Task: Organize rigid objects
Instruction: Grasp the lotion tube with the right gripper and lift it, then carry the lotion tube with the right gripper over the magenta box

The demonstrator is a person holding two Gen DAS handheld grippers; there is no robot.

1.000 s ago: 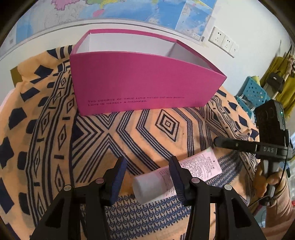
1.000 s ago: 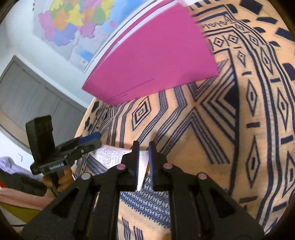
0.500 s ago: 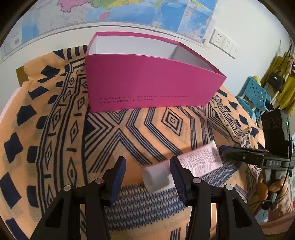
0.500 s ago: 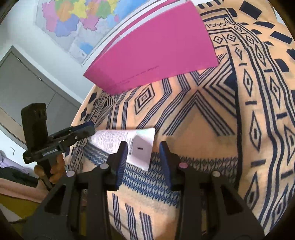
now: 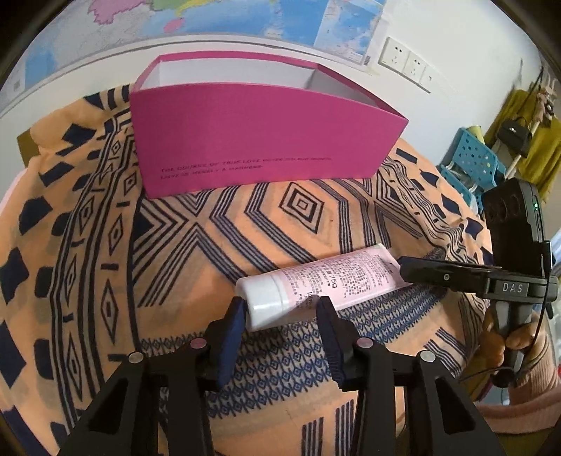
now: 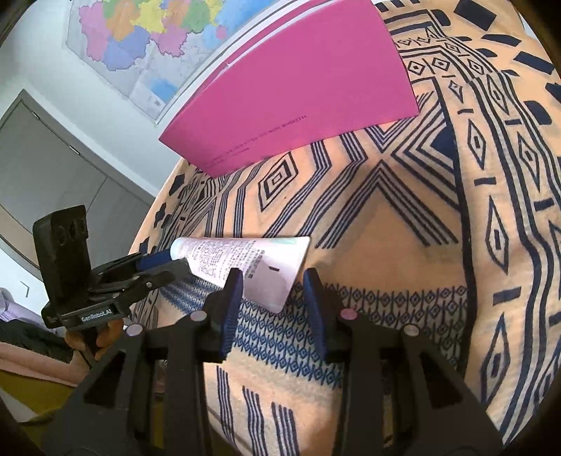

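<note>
The left gripper [image 5: 280, 308] closes in on the white cap end of a pink tube [image 5: 322, 284] lying on its side on the patterned cloth [image 5: 210, 245]; its jaws have just been narrowing, the left pad now looks to touch the cap while the right pad sits over the tube's body, and whether the squeeze is firm cannot be told. At the tube's other, flat crimped end, the right gripper [image 6: 271, 280] stands partly open, its blue pads apart with the tube's tail between them and not pinched; a second ago those pads were shut together, so the jaws have just been opening and the tail lies released. The tube itself has shifted since then, from skewed under the left pads to lying square across them. That reads as a hand-over of sorts: the right side let go after nudging, and the left side is taking the grasp. Beyond the tube, well apart from it toward the wall, stands the open pink box [image 5: 259, 140], its white inside showing nothing from this angle, the likely place for the tube. A wall map [image 5: 245, 17] hangs above the box. The tube is not yet lifted; next, judged from here, comes a firm close and a carry to the box.
</note>
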